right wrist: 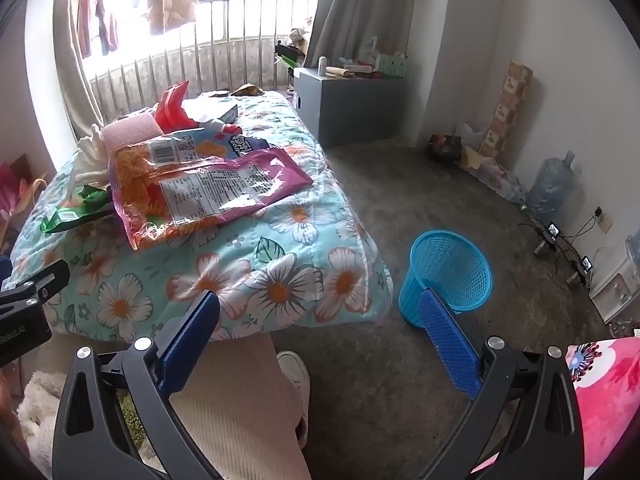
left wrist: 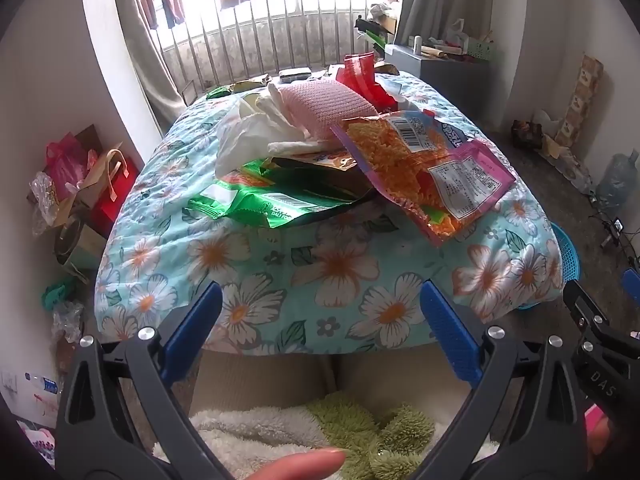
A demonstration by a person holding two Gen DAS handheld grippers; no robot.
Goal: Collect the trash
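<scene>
The left gripper (left wrist: 320,316) has its blue fingers (left wrist: 450,332) spread as wide as they go, with nothing between them, hanging above the near edge of the bed (left wrist: 280,280). The right gripper (right wrist: 320,330) stands just as wide and just as empty, out over the bed's corner and the floor (right wrist: 380,360). Both point steeply down.

The trash is heaped on the middle of the floral quilt, well ahead of both grippers. The blue basket (right wrist: 448,272) stands on the floor just beside the bed's near corner.

To do this step well, it seems best to start with the top piece, the pink noodle packet (left wrist: 432,168), which overhangs the others toward the near side. Coming in low and pinching a free edge rather than the bulging middle should keep the film from slipping. The basket sits nearest the right gripper, so that side looks the handier carrier.

Counted: one pink noodle packet, one green wrapper (left wrist: 256,204), one white crumpled tissue or bag (left wrist: 256,136), one red wrapper (left wrist: 362,76), one pink knitted item (left wrist: 324,104) that may not be trash, and one basket. Further wrappers lie under and behind; how many is unclear.
</scene>
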